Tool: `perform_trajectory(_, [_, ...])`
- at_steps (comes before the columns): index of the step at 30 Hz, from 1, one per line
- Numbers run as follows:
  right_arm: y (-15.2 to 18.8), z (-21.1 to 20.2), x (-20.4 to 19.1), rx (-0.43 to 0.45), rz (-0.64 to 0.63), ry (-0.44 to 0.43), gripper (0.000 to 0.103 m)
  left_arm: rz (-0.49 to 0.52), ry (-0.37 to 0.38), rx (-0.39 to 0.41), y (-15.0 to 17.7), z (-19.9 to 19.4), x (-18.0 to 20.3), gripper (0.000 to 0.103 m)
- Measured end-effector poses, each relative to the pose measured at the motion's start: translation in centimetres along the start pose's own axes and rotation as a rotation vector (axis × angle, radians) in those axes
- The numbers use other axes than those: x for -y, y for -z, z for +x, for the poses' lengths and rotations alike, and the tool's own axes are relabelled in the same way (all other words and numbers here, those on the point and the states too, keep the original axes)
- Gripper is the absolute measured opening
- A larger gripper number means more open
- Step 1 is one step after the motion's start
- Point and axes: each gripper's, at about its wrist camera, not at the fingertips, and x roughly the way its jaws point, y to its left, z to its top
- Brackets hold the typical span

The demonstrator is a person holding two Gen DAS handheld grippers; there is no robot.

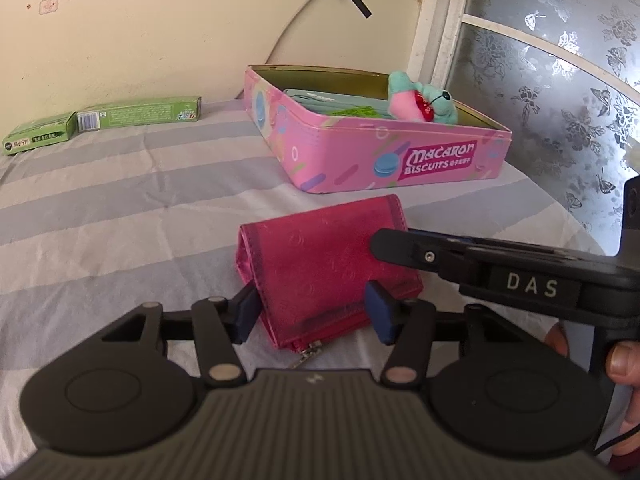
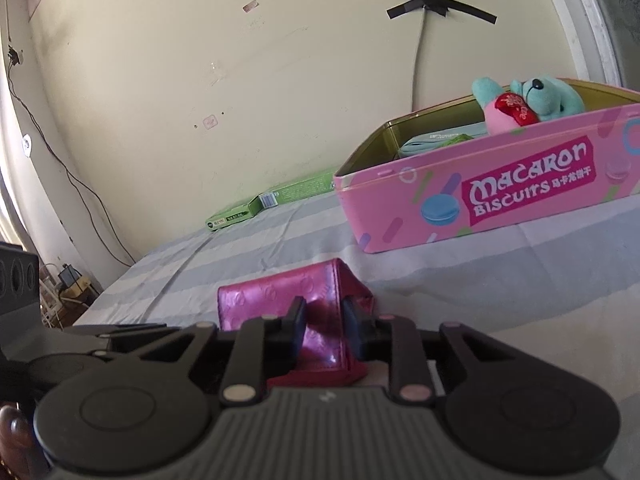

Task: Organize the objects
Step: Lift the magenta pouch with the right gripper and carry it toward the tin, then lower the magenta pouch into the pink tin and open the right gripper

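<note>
A shiny pink wallet [image 1: 320,264] lies on the striped sheet [image 1: 120,220], folded like a tent, its zip end nearest me. My left gripper [image 1: 312,312] straddles that near end. Its left pad sits beside the fold and its right pad over the top face, with no visible squeeze. My right gripper [image 1: 378,242] reaches in from the right, shut on the wallet's far right edge. In the right wrist view its pads [image 2: 296,328] pinch a raised fold of the wallet [image 2: 260,300]. Behind stands the open pink Macaron biscuit tin [image 1: 360,160].
The tin [image 2: 384,216] holds a teal plush toy [image 1: 420,100] and flat teal items. Two green cartons [image 1: 140,114] [image 1: 40,134] lie along the wall at the back left. A frosted window [image 1: 560,80] borders the right. A person's fingers [image 1: 624,364] hold the right gripper's handle.
</note>
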Motion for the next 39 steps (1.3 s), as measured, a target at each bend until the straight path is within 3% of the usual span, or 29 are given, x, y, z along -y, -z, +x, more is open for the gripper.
perform_trajectory(6, [0.4,-2.2,1.0,0.023,0.025,0.035,0.02,0.019,0.064,-0.021,-0.4,0.5,1.4,0.057])
perform_trajectory(13, [1.5,-6.4,4.0,0.081,0.08,0.124,0.02,0.116,0.175,-0.034,-0.7,2.3,6.0,0.057])
perform_trajectory(22, [2.3,-9.3,7.7,0.14,0.129,0.186,0.02,0.209,0.233,-0.042,-1.4,4.4,9.9,0.058])
perform_trajectory(26, [2.2,-9.2,8.6,0.156,0.16,0.165,0.02,0.216,0.236,-0.049,-1.9,5.0,10.3,0.062])
perform_trajectory(30, [1.5,-9.1,8.9,0.156,0.143,0.156,0.019,0.189,0.244,-0.046,-2.9,4.8,9.7,0.055])
perform_trajectory(39, [-2.6,-9.4,7.7,0.274,0.089,0.092,0.019,0.211,0.224,0.088,-7.7,2.3,9.4,0.055])
